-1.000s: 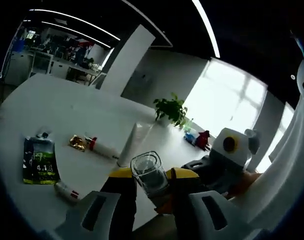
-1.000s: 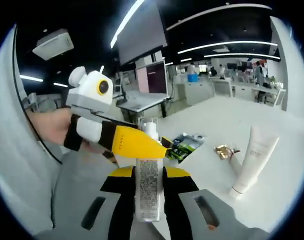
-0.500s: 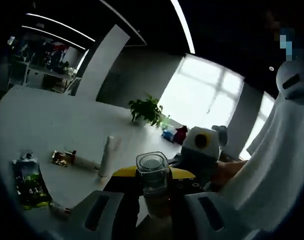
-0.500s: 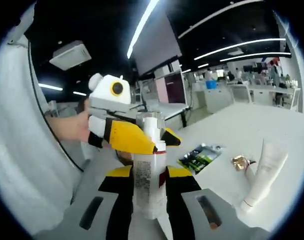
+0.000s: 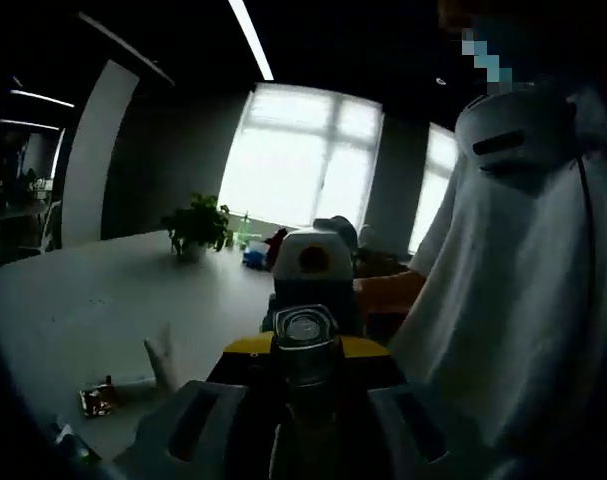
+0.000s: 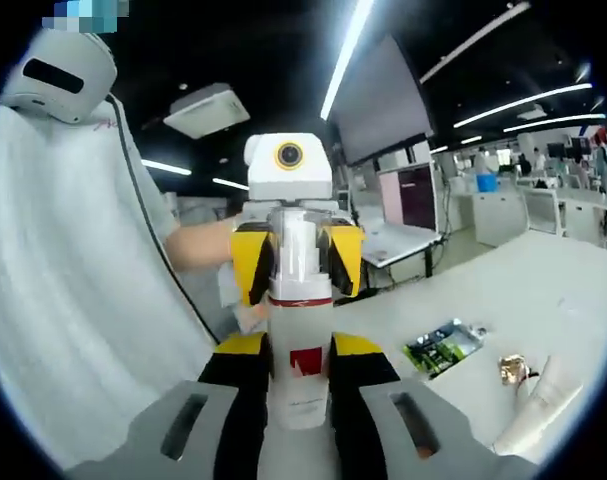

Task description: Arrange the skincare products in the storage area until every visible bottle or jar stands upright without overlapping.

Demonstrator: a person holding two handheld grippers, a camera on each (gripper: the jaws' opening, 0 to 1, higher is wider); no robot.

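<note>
Left gripper view: the left gripper (image 5: 303, 375) has its jaws closed on the clear cap (image 5: 304, 335) of a bottle, seen end-on w/ the cap facing the camera. Just behind it sits the right gripper (image 5: 313, 300), facing back, gripping the same bottle from the far end; jaw detail there is too dark to tell. The person's white sleeve (image 5: 513, 300) takes up the right side. On the white table (image 5: 83, 310), well apart from the grippers, lie a white tube (image 5: 163, 350) and, near it, a small gold packet (image 5: 96, 400). A potted plant (image 5: 195, 228) stands at the far end by the window. Right gripper view: the right gripper (image 6: 301, 385) pinches the bottle (image 6: 298, 360) around its white body, w/ a red band just under the clear cap (image 6: 298, 255). The bottle is held up in the air, off the table, lined up along the jaws. The left gripper (image 6: 297, 262) comes in opposite, its yellow jaws pressed on either side of the cap. On the table (image 6: 453, 310) to the right lie a green sachet (image 6: 443, 345), the gold packet (image 6: 511, 368) and the tube (image 6: 538, 410), all flat, apart from each other.
</note>
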